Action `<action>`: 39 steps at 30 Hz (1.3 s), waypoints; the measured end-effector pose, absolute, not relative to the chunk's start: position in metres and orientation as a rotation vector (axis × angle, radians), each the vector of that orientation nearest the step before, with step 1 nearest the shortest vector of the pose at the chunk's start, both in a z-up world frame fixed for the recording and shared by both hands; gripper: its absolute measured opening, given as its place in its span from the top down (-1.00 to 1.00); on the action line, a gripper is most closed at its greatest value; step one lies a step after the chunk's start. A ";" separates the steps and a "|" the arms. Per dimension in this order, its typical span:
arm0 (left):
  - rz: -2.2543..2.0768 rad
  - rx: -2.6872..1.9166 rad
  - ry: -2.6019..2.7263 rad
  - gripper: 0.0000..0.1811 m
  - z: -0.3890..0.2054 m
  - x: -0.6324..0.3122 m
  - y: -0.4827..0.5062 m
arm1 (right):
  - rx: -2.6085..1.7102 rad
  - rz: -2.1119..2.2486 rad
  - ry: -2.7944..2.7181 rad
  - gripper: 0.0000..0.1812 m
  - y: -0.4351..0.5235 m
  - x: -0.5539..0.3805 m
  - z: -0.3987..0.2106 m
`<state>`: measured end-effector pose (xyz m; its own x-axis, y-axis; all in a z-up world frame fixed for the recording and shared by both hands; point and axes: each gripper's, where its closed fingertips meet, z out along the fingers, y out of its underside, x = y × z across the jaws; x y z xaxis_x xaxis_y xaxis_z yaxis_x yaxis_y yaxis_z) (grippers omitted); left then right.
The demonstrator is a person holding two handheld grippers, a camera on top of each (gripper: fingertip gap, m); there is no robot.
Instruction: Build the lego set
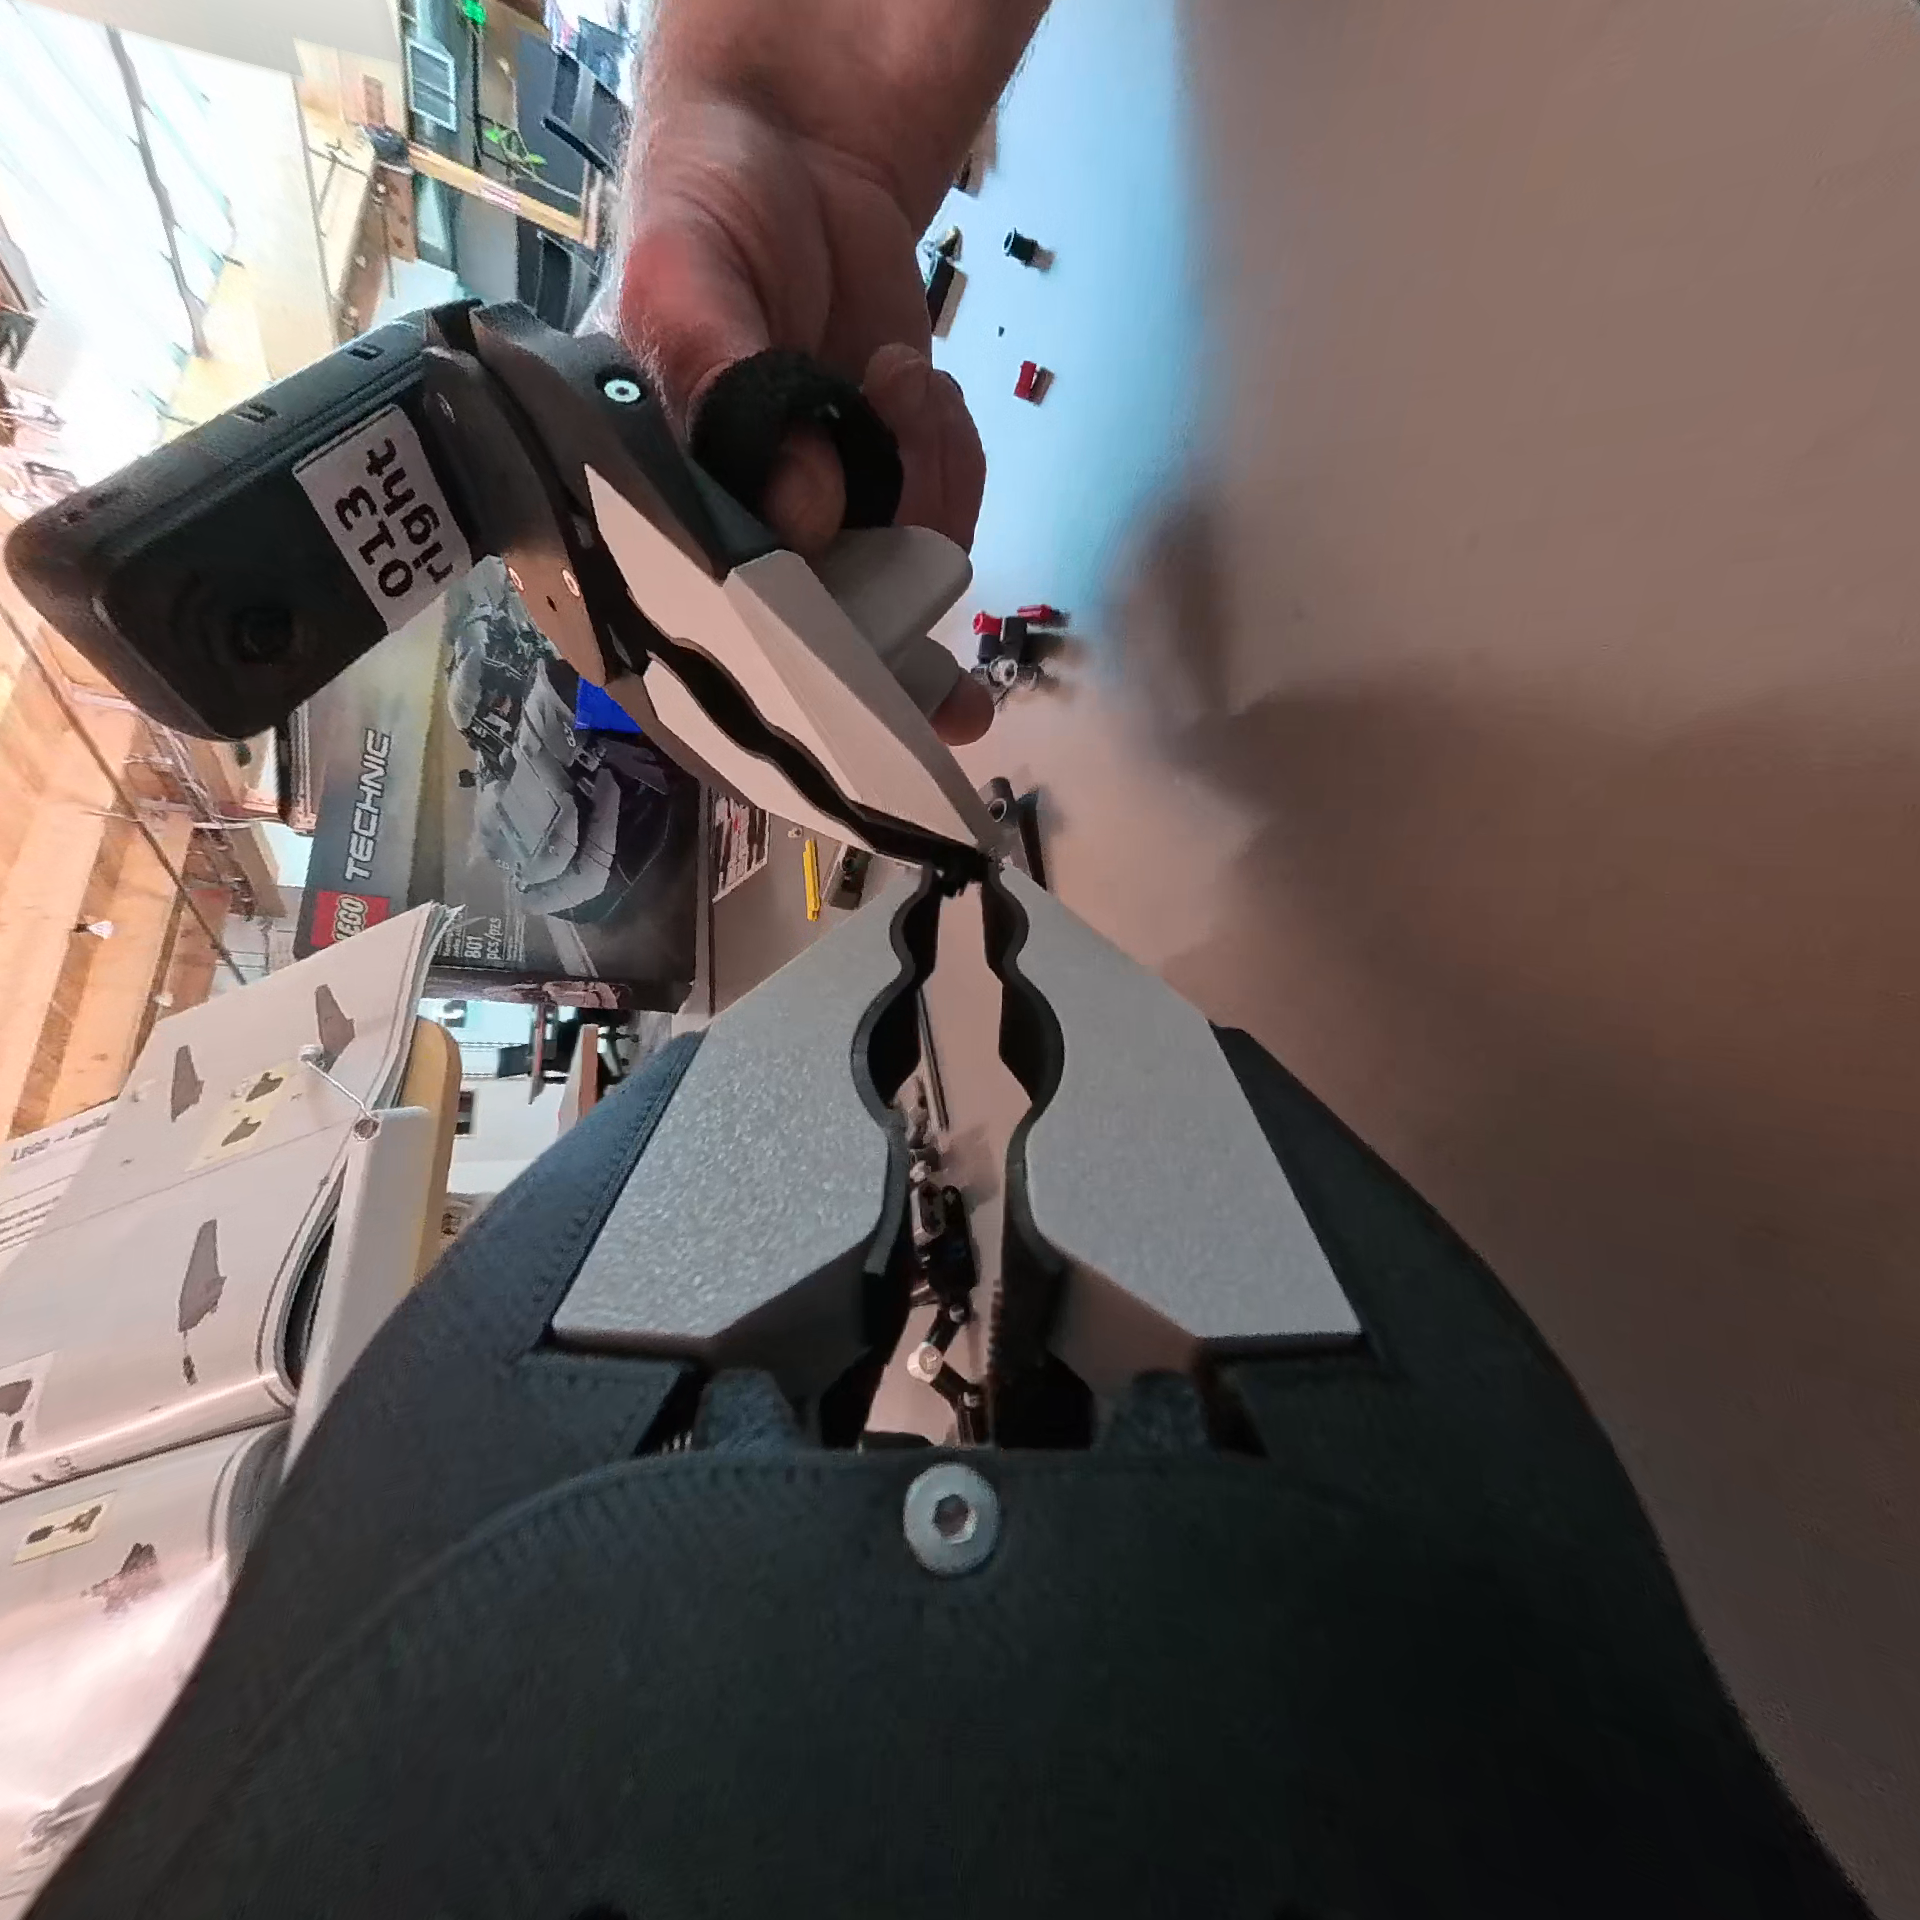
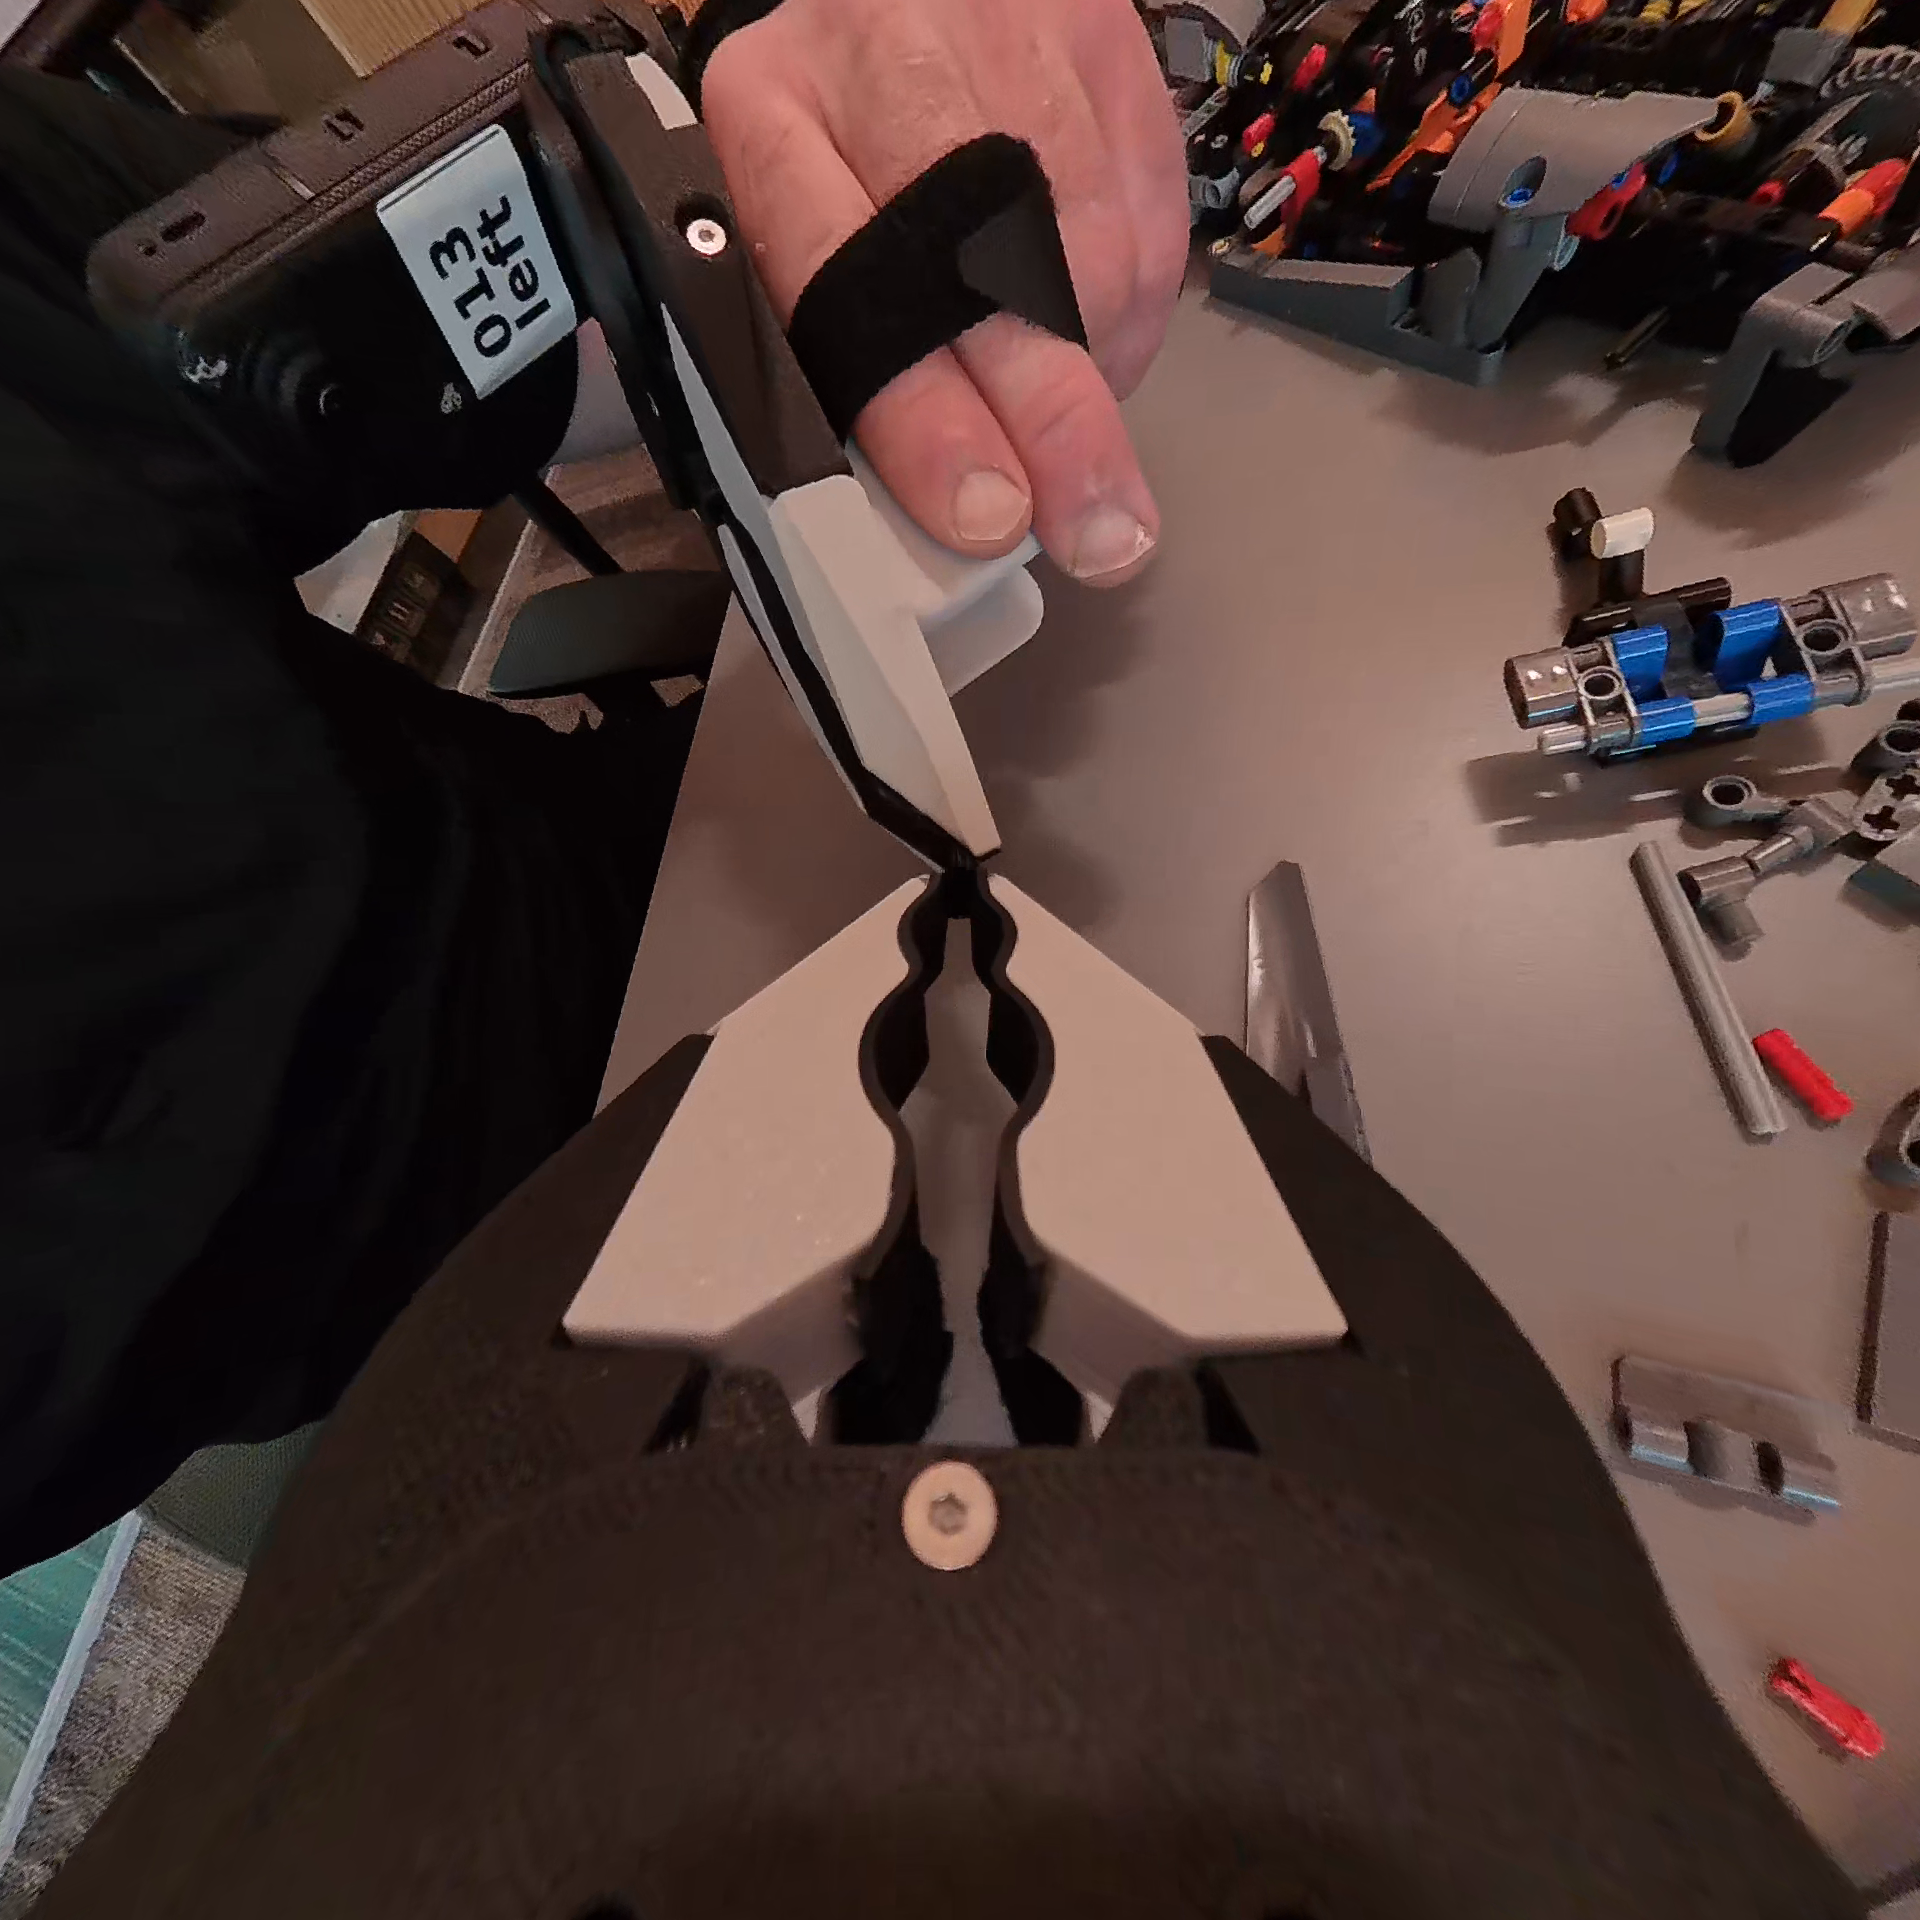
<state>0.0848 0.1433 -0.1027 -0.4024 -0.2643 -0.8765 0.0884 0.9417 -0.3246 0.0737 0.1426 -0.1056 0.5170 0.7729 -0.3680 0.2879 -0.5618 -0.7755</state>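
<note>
**Desk editor:** Start at the left of the left wrist view. What carries writing?

**Photographer:** An open instruction booklet (image 1: 208, 1195) at lower left. Beside it is the set's box (image 1: 499, 831), which has a brand mark and a picture of a grey car. Both stand where the builder can likely glance at them. A white label (image 1: 379, 520) sits on the camera of the far tool. I leave all wording unquoted.

**Desk editor:** And in the centre?

**Photographer:** The right tongs (image 1: 971, 847) come down from upper left, strapped to a hand (image 1: 790, 260). They meet the left tongs (image 1: 961, 883) tip to tip. Both pairs are pinched narrow on a small black piece (image 1: 956, 868), which is the task's thing in play. It is held above the desk (image 2: 1299, 623), in mid-frame. I judge this a join or a handover, with tip against tip for fine alignment. The piece is too small for me to name.

**Desk editor:** Further right?

**Photographer:** In the right wrist view, the half-built model (image 2: 1558, 156) fills the upper right. A blue-and-grey sub-assembly (image 2: 1704, 675) lies below it. A grey axle (image 2: 1704, 997) and a red pin (image 2: 1803, 1075) lie loose at the right edge, apparently spread out within reach.
</note>
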 end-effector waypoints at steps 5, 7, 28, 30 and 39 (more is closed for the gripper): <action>-0.376 -0.129 1.942 0.97 -0.101 0.085 0.143 | -2.083 0.972 -0.840 0.98 0.142 0.074 -0.104; -0.373 -0.155 1.904 0.98 -0.096 0.088 0.145 | -2.048 0.986 -0.810 0.97 0.144 0.076 -0.098; -0.538 -0.492 1.559 0.99 -0.045 0.100 0.175 | -1.662 1.099 -0.455 0.97 0.175 0.089 -0.043; -0.526 -0.483 1.556 0.99 -0.044 0.099 0.174 | -1.656 1.097 -0.456 0.97 0.175 0.089 -0.042; -0.507 -0.468 1.574 0.99 -0.047 0.098 0.174 | -1.653 1.111 -0.466 0.97 0.174 0.089 -0.044</action>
<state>0.0981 0.1742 -0.0471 -0.0622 -0.5777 -0.8139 0.0054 0.8152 -0.5791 0.0890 0.1738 -0.0440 0.4947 0.7513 -0.4368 -0.2150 -0.3812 -0.8991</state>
